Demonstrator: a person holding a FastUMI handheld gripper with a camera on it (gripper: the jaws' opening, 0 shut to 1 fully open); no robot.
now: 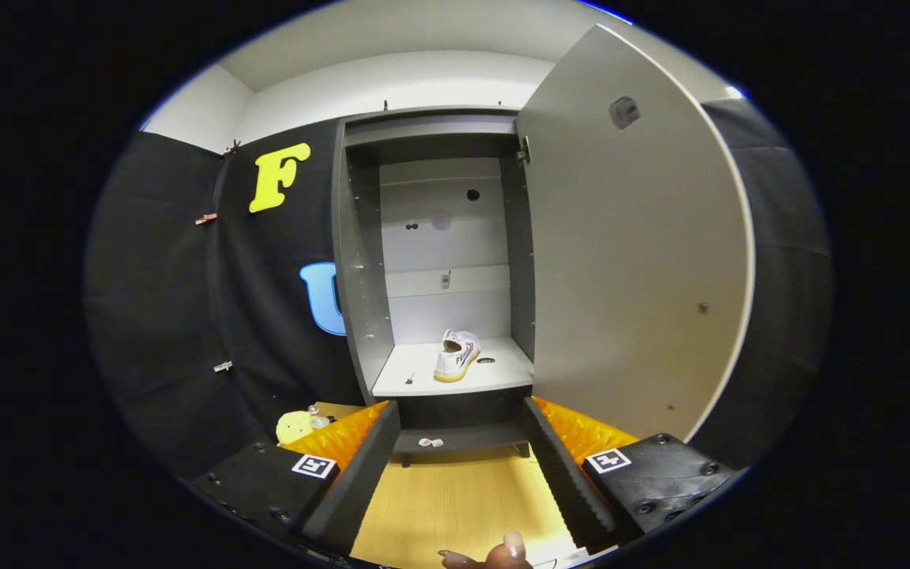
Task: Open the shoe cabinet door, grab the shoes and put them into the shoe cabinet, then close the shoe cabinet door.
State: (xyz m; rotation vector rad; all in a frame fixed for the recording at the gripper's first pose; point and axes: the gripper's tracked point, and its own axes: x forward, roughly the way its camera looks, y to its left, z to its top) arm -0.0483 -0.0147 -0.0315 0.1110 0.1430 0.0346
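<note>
The grey shoe cabinet stands straight ahead with its door swung wide open to the right. A white shoe with a tan sole lies on the cabinet's bottom shelf, heel toward me. My gripper is open, its two fingers spread wide with nothing between them, pointing at the cabinet base from some way back. The shoe is beyond the fingertips and above them.
A wooden floor lies between the fingers. A small pale object rests under the cabinet's base. A yellow round thing and a small bottle sit on the floor left of the cabinet. A fingertip of a person's hand shows close below.
</note>
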